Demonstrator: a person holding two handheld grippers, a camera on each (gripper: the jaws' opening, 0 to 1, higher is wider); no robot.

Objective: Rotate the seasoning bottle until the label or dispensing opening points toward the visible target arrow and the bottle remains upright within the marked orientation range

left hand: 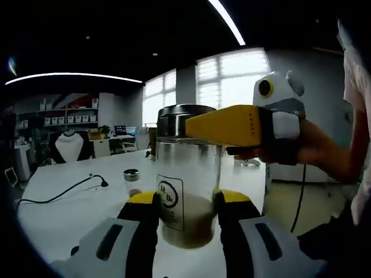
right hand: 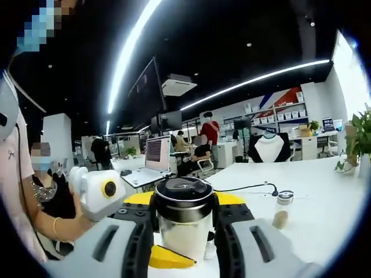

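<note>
On white table [left hand: 64,202]: left claw [left hand: 186,214] grips seasoning bottle [left hand: 188,191] base, right claw [right hand: 184,223] grips lid.

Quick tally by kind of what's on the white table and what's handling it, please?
Seasoning bottles: 2, large bottle between the left tongs, small bottle standing apart
Tongs: 2, right tongs at the large bottle's lid
Black cable: 1
Total: 5

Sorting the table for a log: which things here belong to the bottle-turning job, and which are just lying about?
Job: seasoning bottle, left gripper, right gripper.
Lying about: small jar, black cable, laptop, plant.
</note>
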